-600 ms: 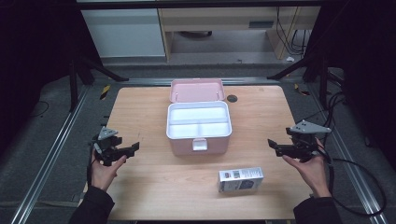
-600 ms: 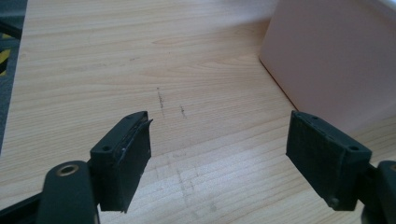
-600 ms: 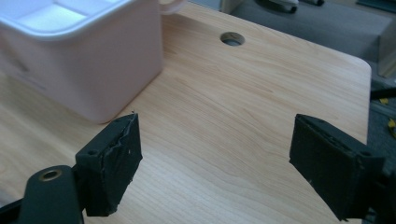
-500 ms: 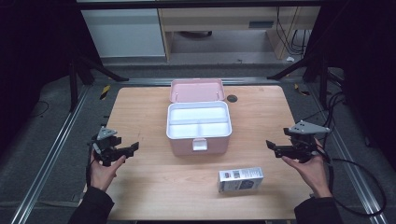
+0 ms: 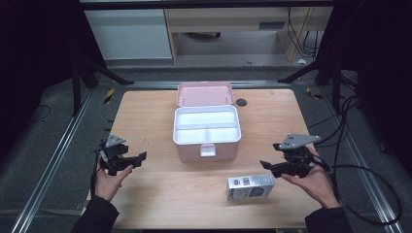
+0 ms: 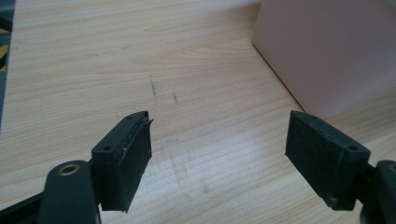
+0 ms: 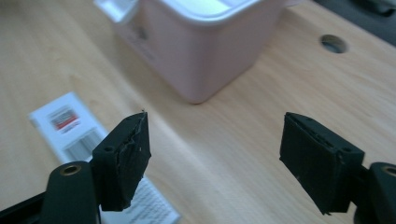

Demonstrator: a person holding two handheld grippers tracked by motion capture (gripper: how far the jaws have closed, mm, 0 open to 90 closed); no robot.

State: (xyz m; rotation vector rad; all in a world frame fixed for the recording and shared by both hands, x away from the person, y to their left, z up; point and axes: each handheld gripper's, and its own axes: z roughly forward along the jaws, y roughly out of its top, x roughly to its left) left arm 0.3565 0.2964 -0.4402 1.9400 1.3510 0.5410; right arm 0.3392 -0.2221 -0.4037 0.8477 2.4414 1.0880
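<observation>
Wooden tabletop (image 5: 145,194), high view: open pink case (image 5: 207,131) mid-table; carton (image 5: 250,186) near the front edge, beside the right gripper (image 5: 270,167), likely next; left gripper (image 5: 137,158) near the left edge.

Left gripper view: jaws apart, empty, case (image 6: 327,51) ahead.

Right gripper view: jaws apart, carton (image 7: 70,123) just left, ungrasped.

Wooden table (image 5: 145,121), light grain, rounded corners, a round cable hole (image 5: 241,102) near its far edge. At its middle stands a pink box (image 5: 206,145) with a white divided tray inside, its lid (image 5: 204,93) thrown open toward the far side; nearer the front and to the right, apart from the pink box, lies a small white carton (image 5: 250,186) on its side with printed labelling.
</observation>
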